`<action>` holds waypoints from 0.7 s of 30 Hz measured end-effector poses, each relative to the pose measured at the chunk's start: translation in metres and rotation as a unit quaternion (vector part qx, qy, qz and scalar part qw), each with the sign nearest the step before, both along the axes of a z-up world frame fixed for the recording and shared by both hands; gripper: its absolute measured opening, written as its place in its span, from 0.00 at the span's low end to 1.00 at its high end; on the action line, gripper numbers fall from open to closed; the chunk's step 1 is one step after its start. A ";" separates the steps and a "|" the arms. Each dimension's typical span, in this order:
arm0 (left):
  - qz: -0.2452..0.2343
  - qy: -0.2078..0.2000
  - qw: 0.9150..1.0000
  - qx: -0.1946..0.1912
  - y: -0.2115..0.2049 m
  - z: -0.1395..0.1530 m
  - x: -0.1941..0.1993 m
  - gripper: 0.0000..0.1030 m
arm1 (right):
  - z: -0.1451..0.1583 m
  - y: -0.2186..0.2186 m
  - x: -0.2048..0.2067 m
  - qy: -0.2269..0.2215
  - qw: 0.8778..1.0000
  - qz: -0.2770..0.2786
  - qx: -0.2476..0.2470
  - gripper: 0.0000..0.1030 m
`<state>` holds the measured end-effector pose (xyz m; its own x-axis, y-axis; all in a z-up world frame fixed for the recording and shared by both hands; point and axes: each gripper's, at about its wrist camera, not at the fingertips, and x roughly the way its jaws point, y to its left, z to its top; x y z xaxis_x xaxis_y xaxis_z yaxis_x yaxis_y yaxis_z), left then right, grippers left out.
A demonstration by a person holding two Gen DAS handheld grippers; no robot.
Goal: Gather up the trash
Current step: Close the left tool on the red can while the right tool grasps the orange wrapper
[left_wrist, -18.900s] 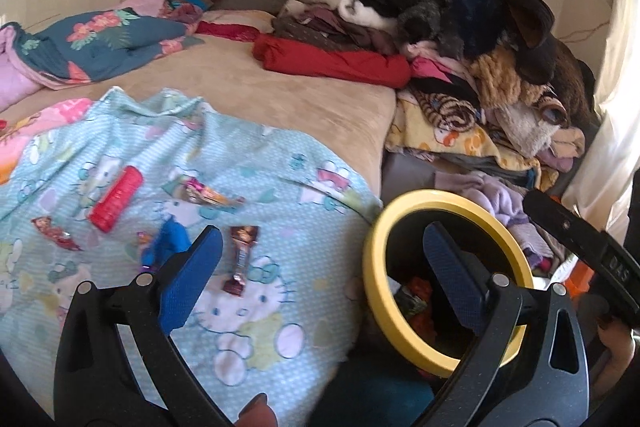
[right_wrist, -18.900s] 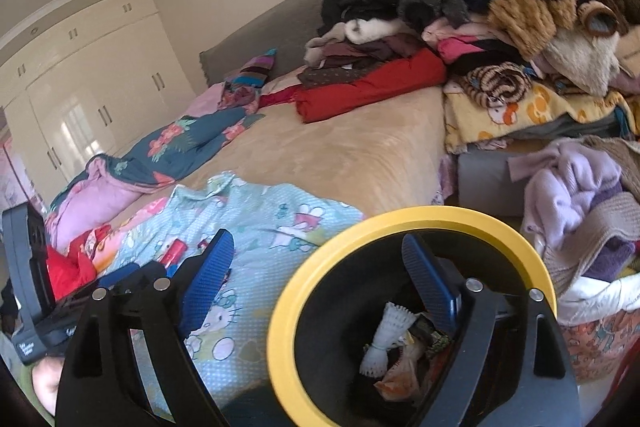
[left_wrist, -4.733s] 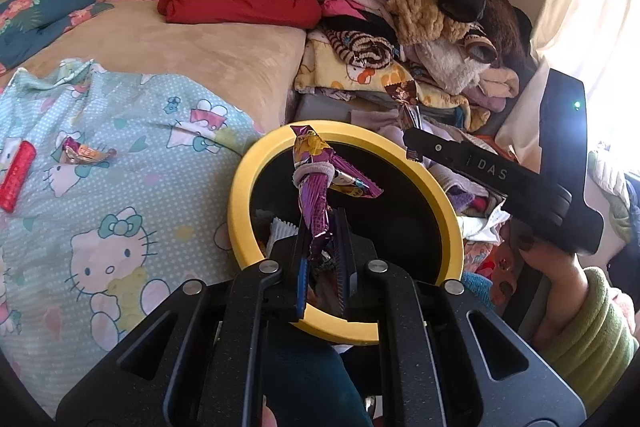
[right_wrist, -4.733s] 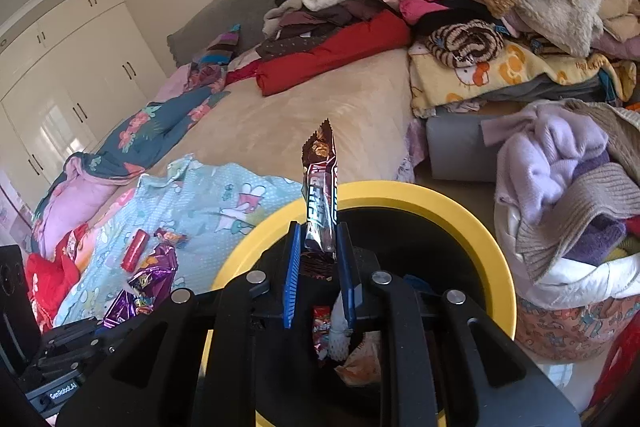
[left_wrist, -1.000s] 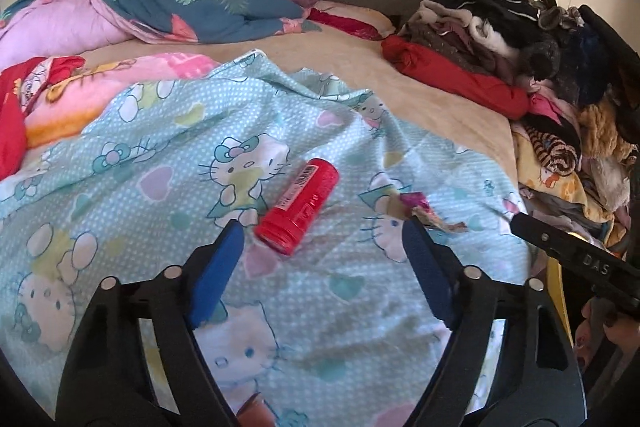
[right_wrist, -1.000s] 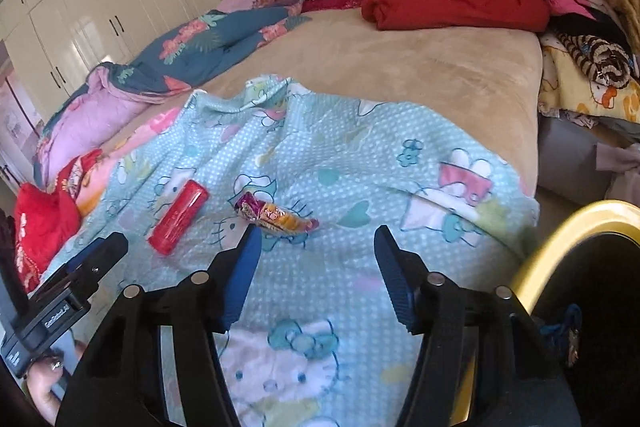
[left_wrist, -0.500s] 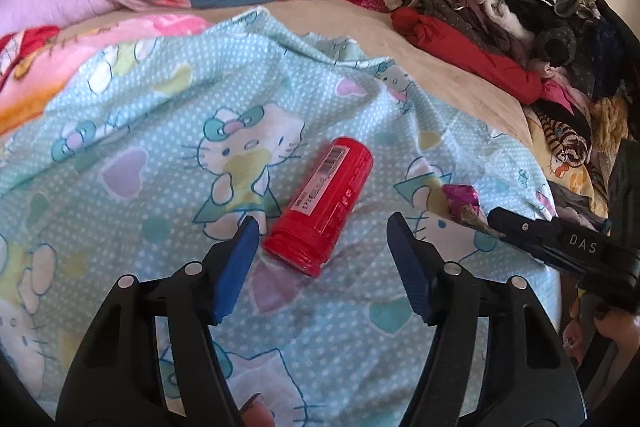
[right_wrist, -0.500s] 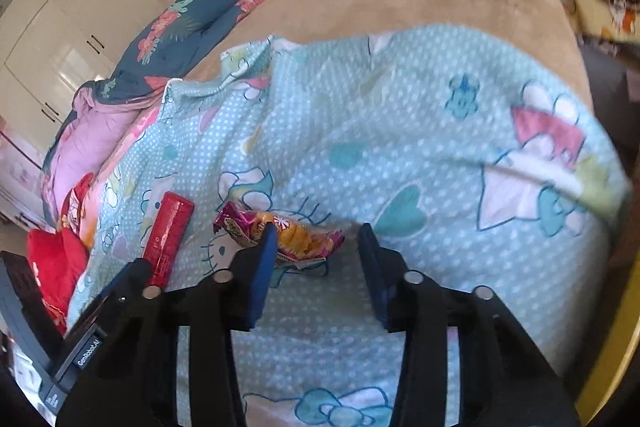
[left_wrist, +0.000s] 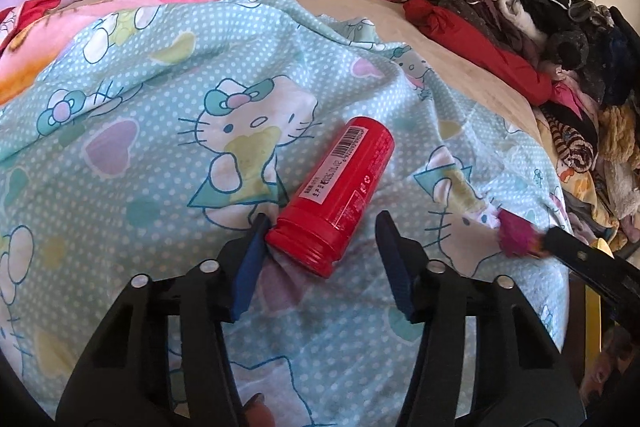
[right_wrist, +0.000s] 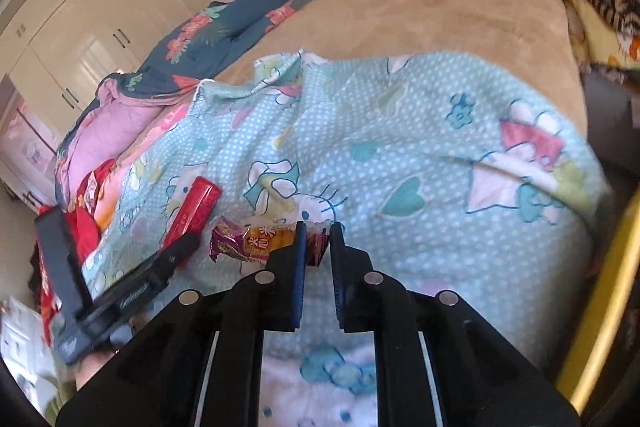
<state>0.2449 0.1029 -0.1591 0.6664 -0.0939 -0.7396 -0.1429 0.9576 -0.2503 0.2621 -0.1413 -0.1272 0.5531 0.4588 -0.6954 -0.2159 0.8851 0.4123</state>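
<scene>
a: the light blue cartoon-cat sheet (left_wrist: 168,75) is filling the left wrist view, and only the right wrist view is showing the white wardrobe doors (right_wrist: 100,7) and the yellow bin rim (right_wrist: 612,291) at the right edge.

b: clothes pile (left_wrist: 560,39) is sitting along the bed's far side, well apart from the grippers.

a: left gripper (left_wrist: 320,247) is standing wide, its fingers flanking the near end of the red canister (left_wrist: 340,195), which is lying on the sheet; the left pad looks to be just touching it.

b: right gripper (right_wrist: 318,247) is pinched narrow onto one end of the snack wrapper (right_wrist: 256,243), which is lying on the sheet just beside the canister.

a: nothing is blocking either one.
</scene>
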 end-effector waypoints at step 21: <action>-0.028 -0.022 0.999 0.015 -0.049 0.028 -0.062 0.30 | 0.035 -0.038 -0.071 -0.025 0.999 0.020 0.007 0.11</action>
